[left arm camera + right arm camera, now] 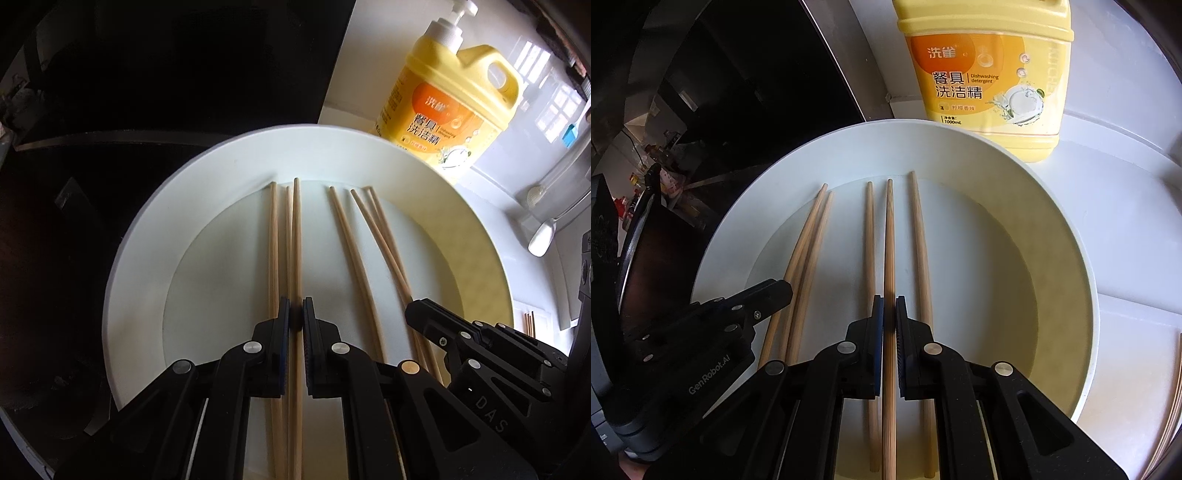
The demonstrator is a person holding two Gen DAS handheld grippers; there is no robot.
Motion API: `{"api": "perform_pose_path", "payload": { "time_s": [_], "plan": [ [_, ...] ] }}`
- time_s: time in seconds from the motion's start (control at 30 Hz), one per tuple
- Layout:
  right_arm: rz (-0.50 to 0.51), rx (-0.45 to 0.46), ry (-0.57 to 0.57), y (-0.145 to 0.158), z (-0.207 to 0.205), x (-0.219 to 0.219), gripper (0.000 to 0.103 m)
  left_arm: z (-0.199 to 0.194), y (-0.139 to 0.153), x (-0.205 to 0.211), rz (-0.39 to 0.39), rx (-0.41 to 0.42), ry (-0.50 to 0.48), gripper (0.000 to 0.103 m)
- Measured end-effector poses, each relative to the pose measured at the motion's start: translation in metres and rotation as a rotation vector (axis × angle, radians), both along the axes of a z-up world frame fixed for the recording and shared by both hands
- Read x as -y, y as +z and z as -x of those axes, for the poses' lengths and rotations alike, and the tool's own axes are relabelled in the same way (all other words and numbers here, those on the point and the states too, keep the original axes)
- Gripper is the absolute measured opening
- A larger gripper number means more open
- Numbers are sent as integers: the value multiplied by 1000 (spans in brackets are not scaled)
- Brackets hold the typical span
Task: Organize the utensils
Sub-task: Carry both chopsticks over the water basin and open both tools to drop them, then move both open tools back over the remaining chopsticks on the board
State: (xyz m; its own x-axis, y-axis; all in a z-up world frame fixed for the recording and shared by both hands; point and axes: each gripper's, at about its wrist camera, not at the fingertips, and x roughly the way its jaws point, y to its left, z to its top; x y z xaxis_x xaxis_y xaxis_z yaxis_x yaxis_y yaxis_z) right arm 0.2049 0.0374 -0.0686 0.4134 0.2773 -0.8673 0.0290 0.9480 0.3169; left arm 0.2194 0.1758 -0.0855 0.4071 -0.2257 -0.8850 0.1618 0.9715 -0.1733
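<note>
Left wrist view: the left gripper (296, 314) has its fingers (282, 325) drawn narrow around a single wooden chopstick (296, 240), which runs between the pads and out over the white plate (140, 258). Two more chopsticks lie just beside it on the plate, on its left. Further right, three other chopsticks (351, 251) lie fanned on the plate's flat centre, their far tips near the plate's far rim. The right gripper (417, 314) reaches in from the lower right with its tip over the two rightmost chopsticks; its finger gap cannot be judged from here. The plate sits on a white tabletop (517, 229), at the tabletop's left edge next to a dark cooktop (166, 74). Behind the plate's far rim stands a yellow detergent bottle (443, 96) with a white pump. A white spoon-like handle (541, 236) lies near the tabletop's right side.

Right wrist view: the right gripper (889, 314) holds its fingers (903, 325) narrow around one chopstick (889, 258), clamped between the pads. One chopstick lies close on each side of it on the plate (1071, 258). Two further chopsticks (809, 240) lie side by side toward the plate's left. The left gripper (775, 291) enters from the lower left, its tip over those two; whether it grips cannot be told in this view. The detergent bottle (986, 74) stands just beyond the plate's far rim on the tabletop (1126, 184).
</note>
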Motion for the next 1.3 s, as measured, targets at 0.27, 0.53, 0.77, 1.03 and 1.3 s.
{"api": "perform_pose_path", "payload": {
  "time_s": [0.27, 0.53, 0.77, 1.03, 1.3],
  "plan": [
    [12, 7, -13, 1, 3, 3, 6, -2, -3, 2, -31, -12, 18, 9],
    [10, 63, -48, 16, 16, 19, 14, 11, 17, -10, -72, 73, 92, 67],
    [0, 87, -63, 24, 28, 27, 21, 20, 26, -21, -86, 82, 131, 76],
    [-2, 135, -70, 34, 43, 29, 37, 33, 34, -23, -110, 105, 137, 84],
    [-7, 168, -81, 44, 64, 41, 47, 53, 47, -22, -110, 124, 150, 87]
  ]
}}
